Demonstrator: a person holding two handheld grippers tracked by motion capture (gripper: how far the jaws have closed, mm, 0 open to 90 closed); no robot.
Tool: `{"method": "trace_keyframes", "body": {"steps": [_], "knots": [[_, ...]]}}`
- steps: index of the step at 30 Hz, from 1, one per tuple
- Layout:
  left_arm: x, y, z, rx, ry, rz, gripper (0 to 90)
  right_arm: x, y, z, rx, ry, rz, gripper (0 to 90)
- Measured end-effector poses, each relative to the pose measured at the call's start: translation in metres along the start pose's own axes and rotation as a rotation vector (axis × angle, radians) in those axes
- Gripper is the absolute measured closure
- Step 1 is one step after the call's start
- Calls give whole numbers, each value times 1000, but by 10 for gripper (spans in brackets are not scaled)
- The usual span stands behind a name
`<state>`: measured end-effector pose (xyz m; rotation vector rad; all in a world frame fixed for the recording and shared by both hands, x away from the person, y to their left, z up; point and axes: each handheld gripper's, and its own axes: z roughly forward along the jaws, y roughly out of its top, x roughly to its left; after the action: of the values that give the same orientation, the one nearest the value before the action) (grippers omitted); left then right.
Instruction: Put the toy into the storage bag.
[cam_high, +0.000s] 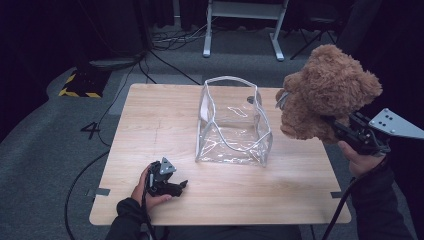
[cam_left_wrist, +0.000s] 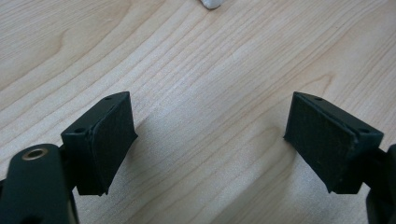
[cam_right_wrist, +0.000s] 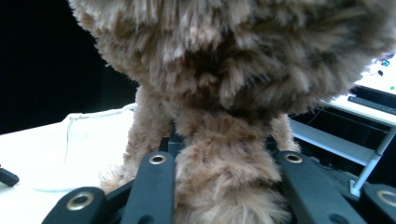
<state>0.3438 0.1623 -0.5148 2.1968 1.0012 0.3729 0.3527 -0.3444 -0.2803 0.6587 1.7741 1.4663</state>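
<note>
Teddy bear (cam_high: 325, 92) clamped in right tongs (cam_high: 334, 127); no label readable.

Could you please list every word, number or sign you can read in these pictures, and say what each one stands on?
"4": a dark numeral on the grey carpet floor, left of the light wooden table.
The yellow-and-black striped hazard marking on the floor carries no words.
The fluffy brown teddy bear and clear plastic bag show no readable label.

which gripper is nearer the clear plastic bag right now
Left. The left gripper rests on the table just in front of the clear plastic bag's near-left corner; the right gripper holds the teddy bear up beyond its right side.
</note>
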Motion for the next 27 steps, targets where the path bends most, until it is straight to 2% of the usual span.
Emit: {"method": "trace_keyframes", "body": {"steps": [7,12,21,27], "knots": [[0,0,0,0,1,0,159,2,15,14,-9,11,-2,701],[0,0,0,1,0,0,159,6,24,25,-20,35,6,701],[0,0,0,0,1,1,159,22,36,52,-7,72,-8,701],[0,0,0,1,0,1,159,37,46,70,-5,94,-21,700]]}}
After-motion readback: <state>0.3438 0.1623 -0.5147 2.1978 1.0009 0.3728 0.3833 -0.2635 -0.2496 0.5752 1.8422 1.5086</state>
